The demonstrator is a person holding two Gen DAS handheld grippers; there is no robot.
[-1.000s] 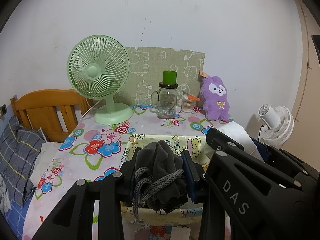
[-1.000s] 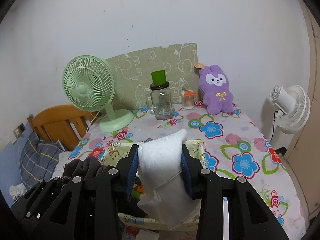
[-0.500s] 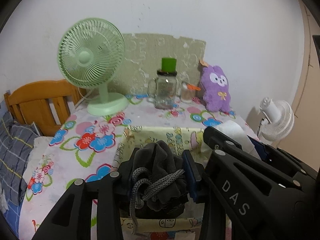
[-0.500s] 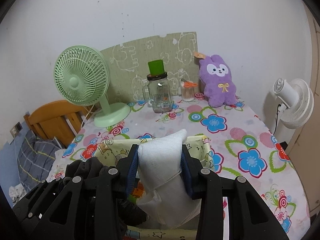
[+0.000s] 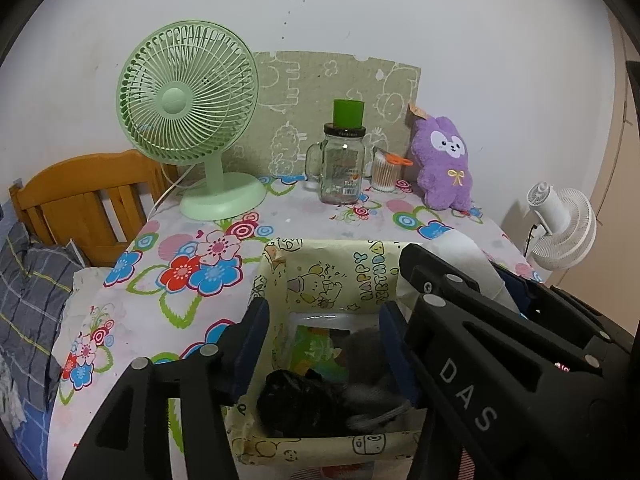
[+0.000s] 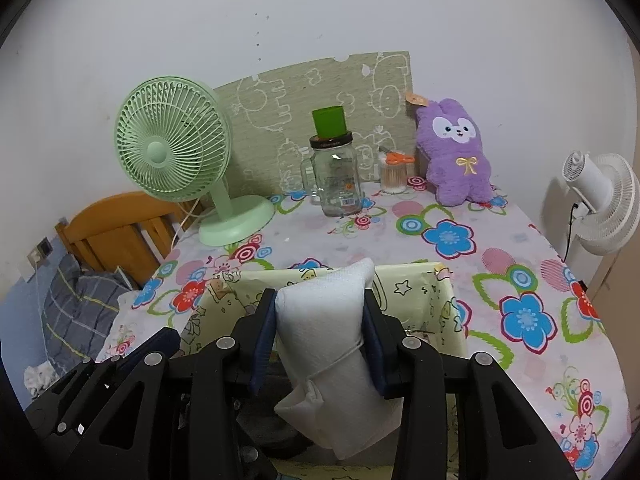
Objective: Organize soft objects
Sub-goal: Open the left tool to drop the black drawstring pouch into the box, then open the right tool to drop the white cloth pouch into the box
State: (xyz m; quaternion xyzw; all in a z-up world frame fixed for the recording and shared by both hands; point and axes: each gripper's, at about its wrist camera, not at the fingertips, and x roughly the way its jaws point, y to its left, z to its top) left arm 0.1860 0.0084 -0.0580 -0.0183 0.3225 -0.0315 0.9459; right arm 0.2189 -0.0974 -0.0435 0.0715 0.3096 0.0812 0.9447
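A yellow cartoon-print box (image 5: 332,258) stands at the near edge of the floral table. My left gripper (image 5: 322,320) hangs over it with its jaws opening and nothing pressed between the pads. The grey drawstring pouch (image 5: 366,360) lies loose inside the box beside a black item (image 5: 292,396). My right gripper (image 6: 320,308) is shut on a white cloth bundle (image 6: 324,320) tied with string, held above the box's (image 6: 420,292) right half. The bundle (image 5: 464,256) also shows at the right of the left wrist view.
At the back of the table stand a green fan (image 5: 188,92), a glass jar (image 5: 344,168) with a green cup on its lid, a swab pot (image 5: 386,172) and a purple plush rabbit (image 5: 444,164). A wooden bed frame (image 5: 80,200) is at the left, a white fan (image 6: 600,196) at the right.
The left jaws have spread apart and the grey pouch has dropped from them into the box. Both grippers have sunk a little toward the box. The right grip on the white bundle is unchanged.
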